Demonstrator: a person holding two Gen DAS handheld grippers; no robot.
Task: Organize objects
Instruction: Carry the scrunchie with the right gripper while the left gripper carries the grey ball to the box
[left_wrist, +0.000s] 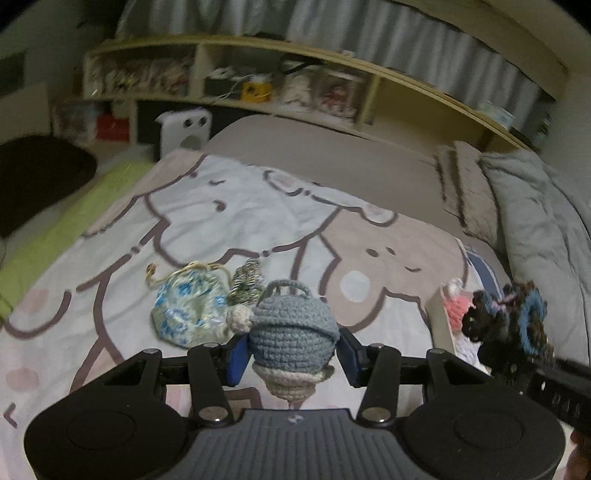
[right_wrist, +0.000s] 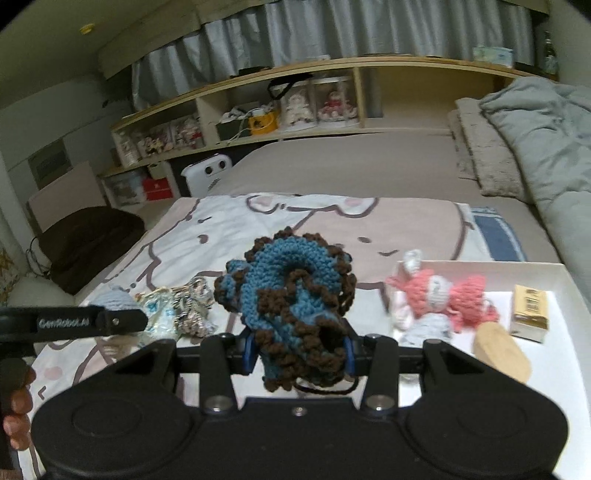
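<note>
My left gripper (left_wrist: 293, 354) is shut on a grey-blue crocheted toy (left_wrist: 291, 332) with a loop handle, lifted off the bed. My right gripper (right_wrist: 297, 350) is shut on a teal and brown crocheted piece (right_wrist: 291, 295), also in the air; the same crocheted piece (left_wrist: 513, 321) shows at the right edge of the left wrist view. A blue-patterned drawstring pouch (left_wrist: 188, 310) and a small striped pouch (left_wrist: 247, 284) lie on the bedspread. A white tray (right_wrist: 554, 273) on the right holds a pink crocheted doll (right_wrist: 439, 295), a yellow box (right_wrist: 530, 314) and a tan oval piece (right_wrist: 502, 350).
A cartoon-print bedspread (left_wrist: 184, 206) covers the bed. Grey quilt and pillows (right_wrist: 535, 129) are piled at the right. A wooden shelf (right_wrist: 295, 107) with dolls and boxes runs behind the bed, with a white heater (right_wrist: 207, 173) and a dark cushion (right_wrist: 88, 240) on the left.
</note>
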